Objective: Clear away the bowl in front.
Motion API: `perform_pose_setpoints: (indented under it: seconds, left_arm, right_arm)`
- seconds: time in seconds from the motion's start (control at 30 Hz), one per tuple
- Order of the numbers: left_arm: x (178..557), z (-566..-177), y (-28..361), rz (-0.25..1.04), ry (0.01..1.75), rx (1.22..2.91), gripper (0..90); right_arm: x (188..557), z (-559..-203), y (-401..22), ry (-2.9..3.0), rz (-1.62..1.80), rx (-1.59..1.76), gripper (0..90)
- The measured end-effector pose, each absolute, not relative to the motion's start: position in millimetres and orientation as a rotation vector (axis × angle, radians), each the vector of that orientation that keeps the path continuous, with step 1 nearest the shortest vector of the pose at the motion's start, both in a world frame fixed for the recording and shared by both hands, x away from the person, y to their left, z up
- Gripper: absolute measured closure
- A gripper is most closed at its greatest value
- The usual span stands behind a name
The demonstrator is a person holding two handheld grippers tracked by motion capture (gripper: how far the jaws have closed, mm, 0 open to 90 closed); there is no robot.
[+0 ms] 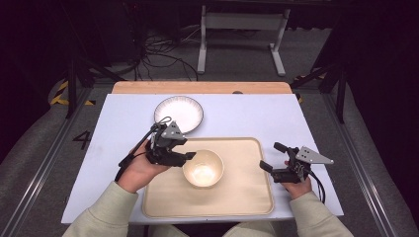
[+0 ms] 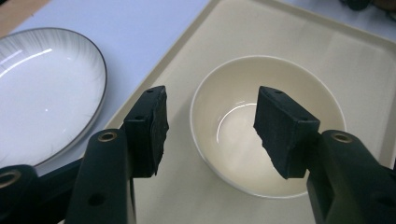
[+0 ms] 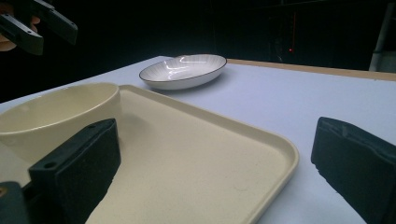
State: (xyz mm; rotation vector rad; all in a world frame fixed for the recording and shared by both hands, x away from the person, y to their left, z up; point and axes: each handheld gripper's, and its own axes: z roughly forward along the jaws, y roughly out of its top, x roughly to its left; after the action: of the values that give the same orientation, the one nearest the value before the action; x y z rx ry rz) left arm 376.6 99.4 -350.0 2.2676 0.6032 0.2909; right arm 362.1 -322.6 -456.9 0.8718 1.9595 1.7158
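High view: cream bowl [image 1: 203, 168] sits on the tray [image 1: 247, 197], left gripper [image 1: 190, 155] just beside its left rim, right gripper [image 1: 272, 157] well apart, jaws spread, empty
Left gripper view: jaws released, bowl [image 2: 243, 140] straight ahead, untouched
Right gripper view: bowl [image 3: 56, 112] far left

Cream bowl [image 1: 203, 168], round and glossy, upright and empty, standing on the cream tray [image 1: 247, 200], left of the tray's middle and closer to its left rim. Inside smooth, with a curved glint of light low on the wall [image 2: 243, 140]. Rim [image 3: 60, 105] plain and even, seemingly unchipped, though the near side sits partly behind a dark jaw.
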Motion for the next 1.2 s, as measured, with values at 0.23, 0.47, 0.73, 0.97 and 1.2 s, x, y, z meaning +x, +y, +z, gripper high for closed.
perform_pose_setpoints:
  seconds: [0.23,0.47,0.73,0.97,1.2]
  left_arm:
    - [368.8,-353.2,114.3,0.326,0.596,2.183,40.8]
    - [360.9,-360.4,128.5,0.345,0.606,2.128,39.7]
    - [351.7,-370.1,145.4,0.416,0.6,2.029,34.5]
    - [350.1,-387.0,153.3,0.394,0.607,1.999,33.0]
    - [351.2,-400.5,168.4,0.379,0.626,1.925,32.2]
  right_arm:
    - [362.0,-456.9,-322.6,1.959,1.715,0.873,1.8]
    - [362.0,-456.9,-322.6,1.959,1.717,0.874,1.8]
    - [362.0,-456.9,-322.7,1.959,1.721,0.875,1.7]
    - [361.9,-456.9,-322.8,1.962,1.725,0.874,1.8]
    - [361.8,-456.9,-322.5,1.964,1.726,0.868,1.8]
